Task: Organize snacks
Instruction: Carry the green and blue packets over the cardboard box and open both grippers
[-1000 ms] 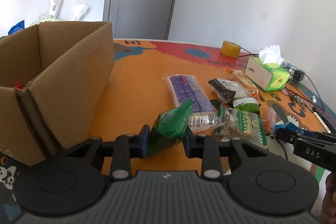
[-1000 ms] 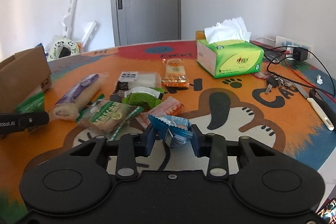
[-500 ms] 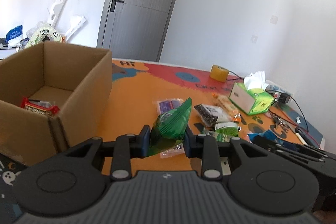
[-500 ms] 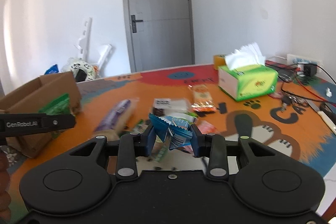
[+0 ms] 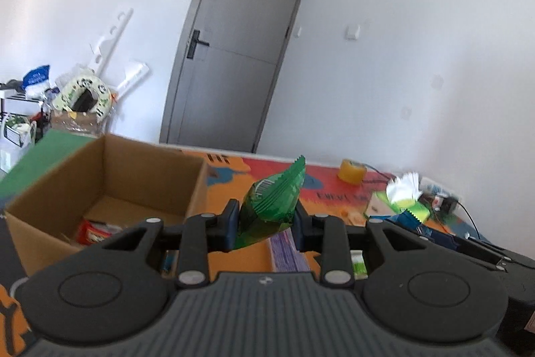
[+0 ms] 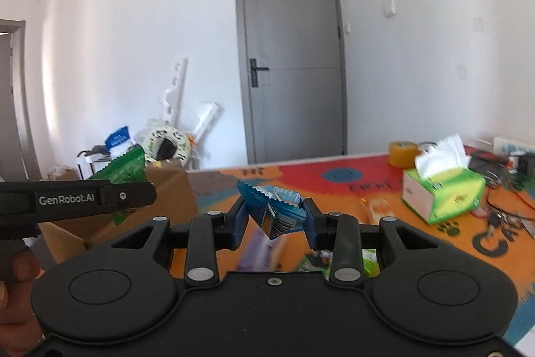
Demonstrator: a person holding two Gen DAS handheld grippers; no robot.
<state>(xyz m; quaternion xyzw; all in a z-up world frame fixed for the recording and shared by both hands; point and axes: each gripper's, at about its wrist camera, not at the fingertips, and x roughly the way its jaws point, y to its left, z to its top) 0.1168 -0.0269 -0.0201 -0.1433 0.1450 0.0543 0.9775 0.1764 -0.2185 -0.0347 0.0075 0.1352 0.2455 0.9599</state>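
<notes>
Left gripper (image 5: 265,228): jaws clamped on a green snack packet (image 5: 272,204), packet tip pointing up, held clear of the table. Right gripper (image 6: 276,219): jaws clamped on a blue snack packet (image 6: 274,209), crumpled, also off the table.

Just past the left gripper, to its left: open cardboard box (image 5: 147,169) with a red packet (image 5: 93,230) lying on its floor. Under the left gripper's fingers a purple packet (image 5: 287,251) lies on the orange table mat (image 5: 234,186).

Right view: the left gripper's side with its green packet sits in front of the box.

Further back on the mat: green tissue box (image 6: 441,193), roll of yellow tape (image 6: 403,153). Far wall: grey door (image 6: 294,62), closed.
</notes>
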